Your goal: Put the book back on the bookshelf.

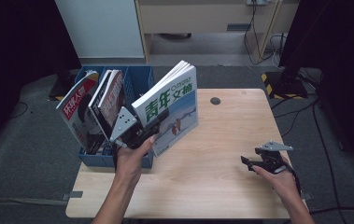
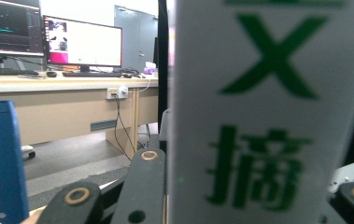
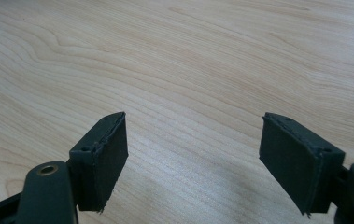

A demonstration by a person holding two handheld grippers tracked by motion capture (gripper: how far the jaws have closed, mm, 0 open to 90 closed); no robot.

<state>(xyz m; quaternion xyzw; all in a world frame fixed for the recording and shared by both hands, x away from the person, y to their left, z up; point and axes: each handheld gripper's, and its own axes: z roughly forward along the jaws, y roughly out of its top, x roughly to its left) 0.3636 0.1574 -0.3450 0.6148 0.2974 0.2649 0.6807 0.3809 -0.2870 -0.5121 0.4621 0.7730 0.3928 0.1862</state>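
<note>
At the left of the high view, a blue file box (image 1: 137,84) is standing on the desk's (image 1: 221,140) left edge, holding several upright magazines (image 1: 79,105). Just right of it, the left claw (image 1: 158,122) is gripping a white magazine with green lettering (image 1: 174,105) by its lower edge, holding it tilted above the desk beside the box. It is probably light but floppy and glossy, so a pinch near the spine should be keeping it from sagging or slipping. At lower right, the right claw (image 1: 245,161) is resting released and empty over pale wood. Beyond, grey carpet, cables and a cabinet are showing.
</note>
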